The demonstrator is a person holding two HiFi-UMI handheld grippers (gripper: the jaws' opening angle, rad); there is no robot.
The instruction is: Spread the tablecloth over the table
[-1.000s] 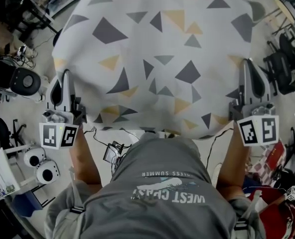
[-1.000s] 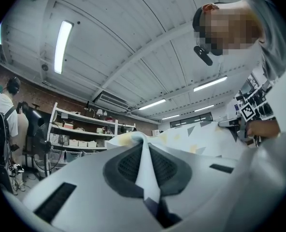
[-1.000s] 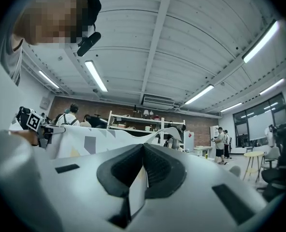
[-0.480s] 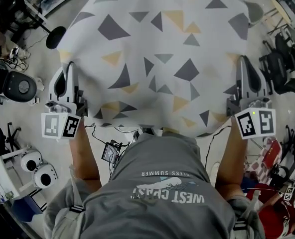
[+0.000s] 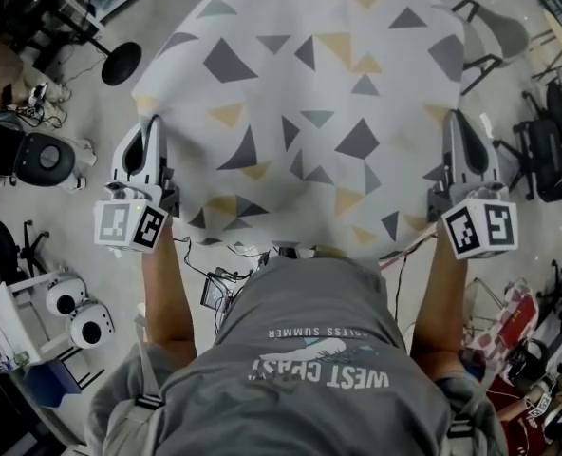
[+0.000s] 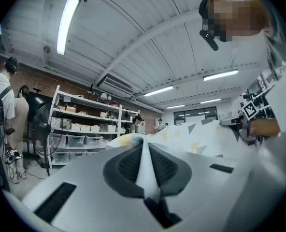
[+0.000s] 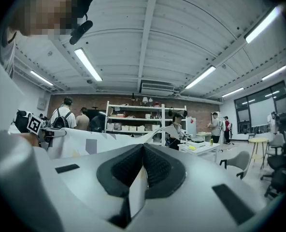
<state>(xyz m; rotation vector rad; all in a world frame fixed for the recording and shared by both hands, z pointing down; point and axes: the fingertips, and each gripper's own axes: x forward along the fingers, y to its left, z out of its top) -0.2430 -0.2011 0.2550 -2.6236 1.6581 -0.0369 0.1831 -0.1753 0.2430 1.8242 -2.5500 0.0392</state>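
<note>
The tablecloth (image 5: 319, 112), white with grey and yellow triangles, hangs spread in the air ahead of me and hides whatever is under it. My left gripper (image 5: 152, 126) is shut on its near left edge. In the left gripper view the cloth (image 6: 147, 170) runs as a thin fold between the dark pads (image 6: 126, 166) and billows out beyond. My right gripper (image 5: 456, 120) is shut on the near right edge. There too, a strip of cloth (image 7: 137, 187) is pinched between the pads (image 7: 155, 168). Both grippers point level and away from me.
On the floor to the left are a black round stand base (image 5: 121, 63), a black round device (image 5: 44, 158) and white camera-like units (image 5: 77, 312). Grey chairs (image 5: 495, 31) and black ones (image 5: 547, 145) stand at the right. Storage shelves (image 6: 82, 129) and several people are farther off.
Both grippers have carried the cloth's near edge forward, away from my body. The left one has also drawn inward. Floor objects at the left have slid toward me in the head view.
</note>
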